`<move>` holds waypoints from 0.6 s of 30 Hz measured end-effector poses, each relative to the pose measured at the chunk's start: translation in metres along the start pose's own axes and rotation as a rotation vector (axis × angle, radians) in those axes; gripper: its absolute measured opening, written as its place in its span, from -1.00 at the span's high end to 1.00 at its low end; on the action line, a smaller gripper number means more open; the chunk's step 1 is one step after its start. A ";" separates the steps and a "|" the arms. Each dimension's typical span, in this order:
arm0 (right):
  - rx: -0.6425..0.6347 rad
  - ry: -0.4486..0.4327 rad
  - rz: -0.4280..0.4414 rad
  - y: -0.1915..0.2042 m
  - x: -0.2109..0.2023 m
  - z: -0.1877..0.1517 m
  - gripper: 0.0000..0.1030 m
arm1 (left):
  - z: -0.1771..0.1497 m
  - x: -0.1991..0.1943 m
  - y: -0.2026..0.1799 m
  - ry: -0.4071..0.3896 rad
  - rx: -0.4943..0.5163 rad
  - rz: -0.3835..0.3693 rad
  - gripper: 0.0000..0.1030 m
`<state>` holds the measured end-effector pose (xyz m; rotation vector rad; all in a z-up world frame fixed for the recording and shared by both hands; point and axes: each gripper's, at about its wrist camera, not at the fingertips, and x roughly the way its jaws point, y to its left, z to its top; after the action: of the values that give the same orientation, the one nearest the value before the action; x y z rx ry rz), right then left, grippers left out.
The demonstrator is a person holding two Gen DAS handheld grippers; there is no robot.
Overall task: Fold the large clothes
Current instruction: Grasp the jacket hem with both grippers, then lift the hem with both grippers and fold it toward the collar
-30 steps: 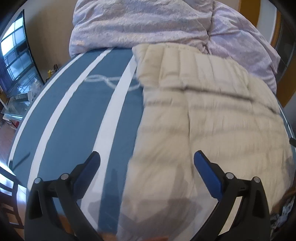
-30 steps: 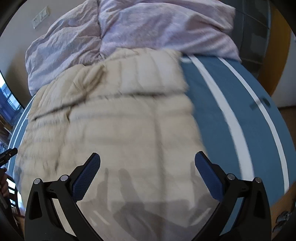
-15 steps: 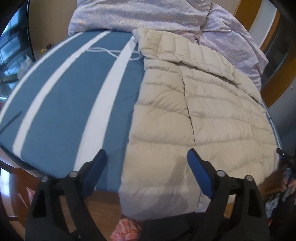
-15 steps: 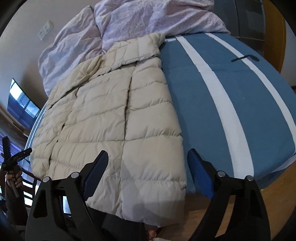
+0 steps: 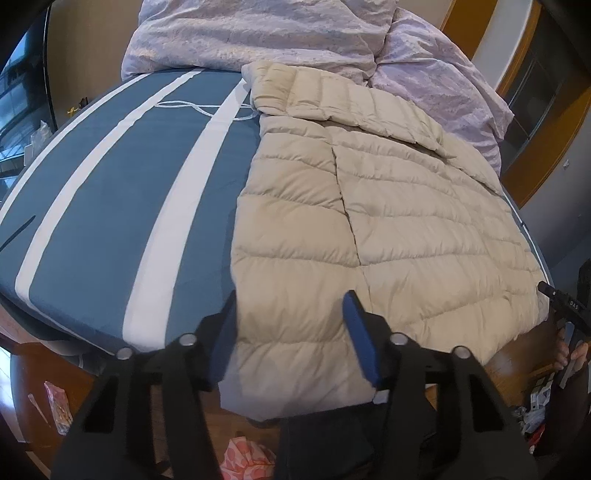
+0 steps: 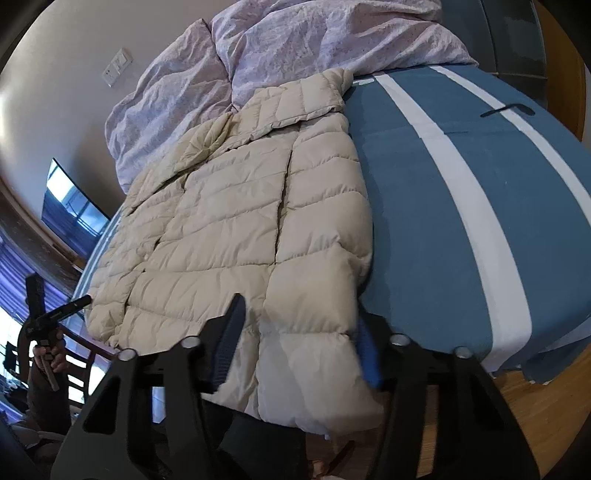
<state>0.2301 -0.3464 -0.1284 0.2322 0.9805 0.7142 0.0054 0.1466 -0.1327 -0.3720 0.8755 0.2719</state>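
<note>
A beige quilted puffer jacket (image 5: 369, 206) lies flat on a blue bed with white stripes, collar toward the far pillows, hem hanging over the near edge. It also shows in the right wrist view (image 6: 258, 221). My left gripper (image 5: 290, 336) is open, its blue pads on either side of the jacket's hem corner. My right gripper (image 6: 301, 343) is open, its pads around the hem corner on its side. Neither is closed on the fabric.
The blue striped bed cover (image 5: 110, 206) lies beside the jacket. A lilac crumpled duvet (image 5: 295, 33) is piled at the head of the bed. Wooden floor (image 6: 546, 413) lies below the bed edge. The other hand-held gripper (image 6: 55, 317) shows at the left.
Both grippers pulled back from above the bed to its near edge and came down to the jacket's hem. Both jaws have narrowed from wide open.
</note>
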 end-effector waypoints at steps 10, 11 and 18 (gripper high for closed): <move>0.016 -0.006 0.040 -0.002 -0.003 -0.006 0.10 | -0.010 -0.006 -0.003 -0.001 0.020 0.010 -0.17; 0.013 -0.005 0.044 -0.001 -0.003 -0.006 0.08 | -0.010 -0.005 -0.006 -0.001 0.031 0.022 -0.17; -0.032 0.024 0.070 0.005 0.004 -0.009 0.61 | -0.011 -0.003 -0.019 0.011 0.061 0.005 0.58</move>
<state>0.2224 -0.3413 -0.1338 0.2319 0.9866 0.7974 0.0029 0.1247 -0.1330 -0.3146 0.8934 0.2471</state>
